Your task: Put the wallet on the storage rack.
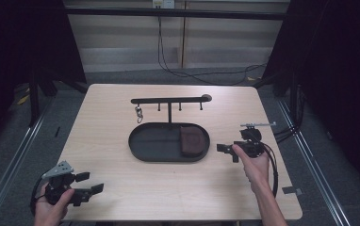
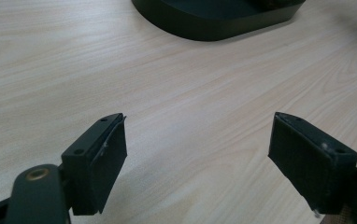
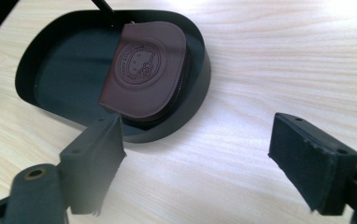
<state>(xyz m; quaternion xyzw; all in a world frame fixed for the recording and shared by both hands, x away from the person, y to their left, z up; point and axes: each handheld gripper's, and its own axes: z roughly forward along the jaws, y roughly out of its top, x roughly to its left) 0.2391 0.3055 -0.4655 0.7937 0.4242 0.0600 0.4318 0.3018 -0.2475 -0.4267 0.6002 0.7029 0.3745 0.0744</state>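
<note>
A light wood worktop (image 1: 121, 188) holds a black oval tray (image 1: 154, 143) in its middle. A brown pouch (image 1: 192, 140) lies flat in the right end of the tray. In the right gripper view the pouch (image 3: 141, 67) shows a round stamped mark on top, and it rests against the tray wall (image 3: 195, 93). A black stand with hooks (image 1: 168, 100) rises from the far side of the tray, and a small metal clip (image 1: 139, 113) hangs from its left hook.

The right claw (image 1: 226, 149) sits just right of the tray, near the pouch, and points at it. Its jaws are spread wide and hold nothing. The left claw (image 1: 89, 182) is at the near left corner of the worktop, well apart from the tray. Its jaws are spread wide too, with bare wood between them
</note>
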